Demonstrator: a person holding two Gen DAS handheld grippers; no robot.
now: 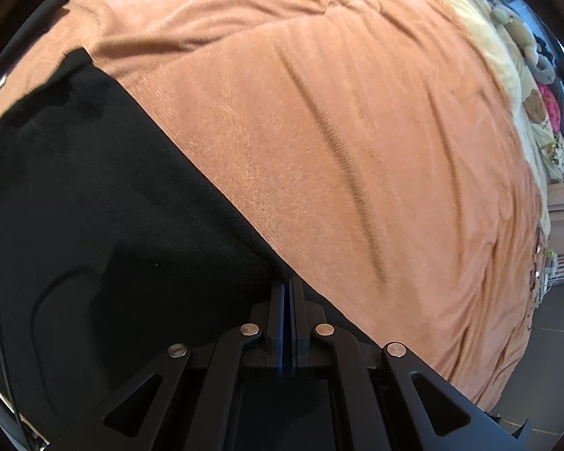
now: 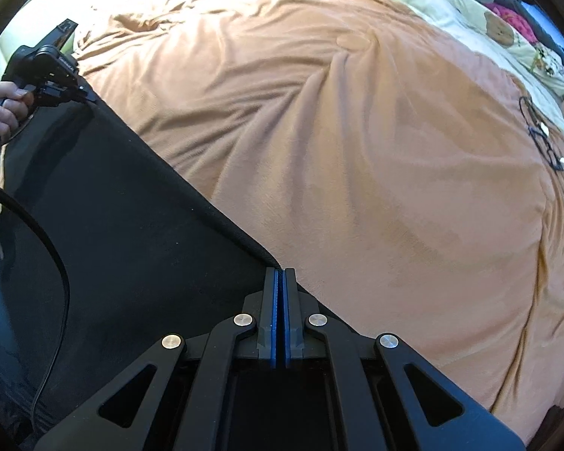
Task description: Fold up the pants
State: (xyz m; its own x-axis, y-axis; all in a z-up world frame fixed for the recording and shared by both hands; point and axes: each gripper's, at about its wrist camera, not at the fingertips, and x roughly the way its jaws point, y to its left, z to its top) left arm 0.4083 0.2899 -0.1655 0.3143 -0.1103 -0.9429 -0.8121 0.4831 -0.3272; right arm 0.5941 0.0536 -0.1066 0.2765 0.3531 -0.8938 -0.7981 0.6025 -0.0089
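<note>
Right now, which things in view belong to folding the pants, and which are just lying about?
Part of the job:
black pants, edge pinched at both ends
left gripper, shut on the edge
right gripper, shut on the edge

Just lying about:
orange blanket underneath
black cable
stuffed toys

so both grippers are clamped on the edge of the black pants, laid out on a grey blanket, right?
Not quite: the blanket is orange-tan, not grey, as the right wrist view shows. The rest holds: the left gripper and right gripper are each shut on the edge of the black pants.
</note>
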